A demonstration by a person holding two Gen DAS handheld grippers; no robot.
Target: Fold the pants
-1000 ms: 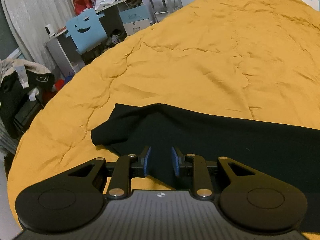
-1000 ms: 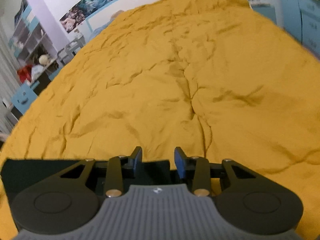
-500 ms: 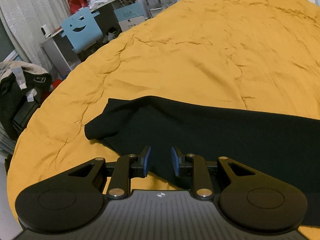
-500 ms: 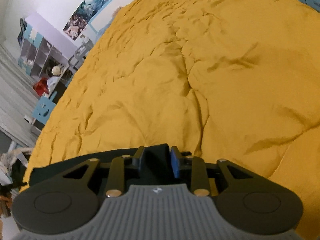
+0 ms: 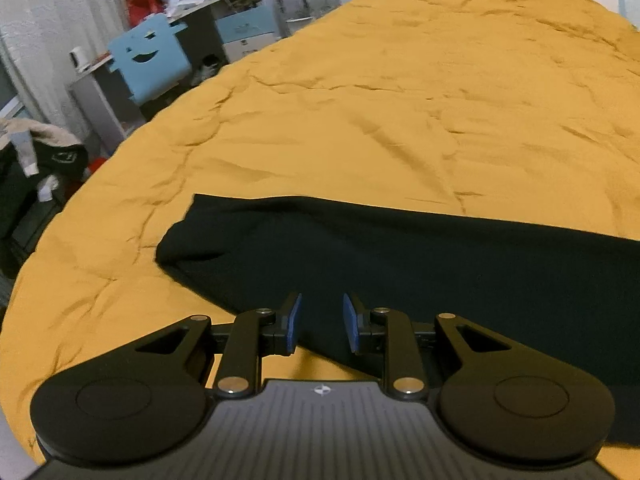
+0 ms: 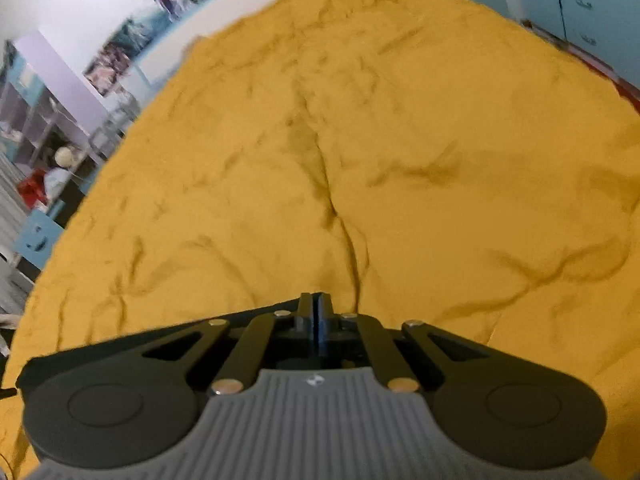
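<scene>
Black pants [image 5: 400, 256] lie flat across the yellow bedspread [image 5: 400, 100], running from mid-left to the right edge of the left wrist view. My left gripper [image 5: 320, 322] is open, its blue pads over the near edge of the pants. In the right wrist view my right gripper [image 6: 318, 316] is shut on the end of the pants [image 6: 256, 314], black cloth showing just behind and left of the fingers.
The bedspread [image 6: 400, 160] is wrinkled, with a long crease ahead of the right gripper. Left of the bed stand a cluttered desk [image 5: 192, 4], a blue smiley chair [image 5: 148, 64] and a pile of clothes [image 5: 36, 160].
My right gripper has closed on the end of the pants. The left gripper stays open and the pants have shifted slightly in its view.
</scene>
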